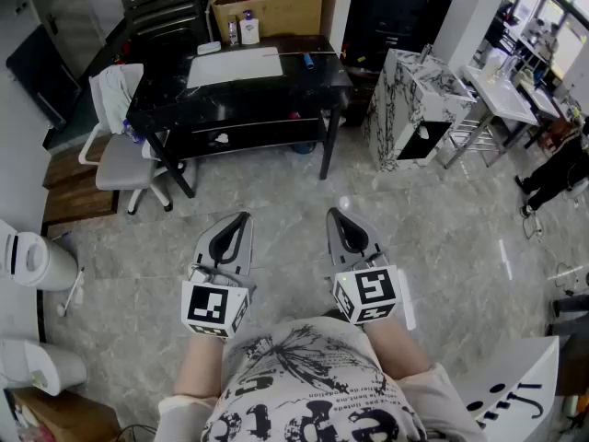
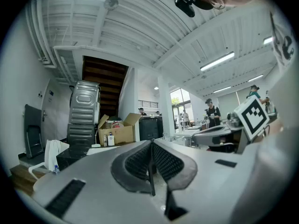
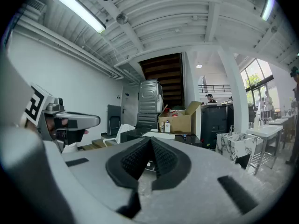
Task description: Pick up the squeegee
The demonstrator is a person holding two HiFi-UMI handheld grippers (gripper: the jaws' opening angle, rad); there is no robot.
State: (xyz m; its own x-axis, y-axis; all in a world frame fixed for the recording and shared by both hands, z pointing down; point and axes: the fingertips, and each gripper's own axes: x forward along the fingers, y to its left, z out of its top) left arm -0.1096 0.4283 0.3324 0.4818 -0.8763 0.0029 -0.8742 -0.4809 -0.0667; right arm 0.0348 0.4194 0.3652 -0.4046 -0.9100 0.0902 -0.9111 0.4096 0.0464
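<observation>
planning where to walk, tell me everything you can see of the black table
The black table stands on the grey stone floor, near the top of the head view. It has a glossy dark top, thin black legs and a lower shelf. A flat white sheet lies on top; a pale chair stands beside its left end.

1. I read the table [image 1: 175, 99] at twelve o'clock as black and glossy, with a matt white sheet of paper [image 1: 235, 65] on it.
2. The box [image 1: 267, 15] beyond it looks like plain brown cardboard.
3. The floor [image 1: 276, 201] is smooth grey stone tile with a soft sheen.
4. The cabinet [image 1: 405, 99] at one o'clock has a white, marble-patterned face.
5. White cloth [image 1: 112, 95] hangs at ten o'clock.
6. The left gripper [image 1: 241, 219] and right gripper [image 1: 333, 215] have matt grey plastic shells; their fingers [image 2: 138, 164] carry black, finely ribbed pads.
</observation>
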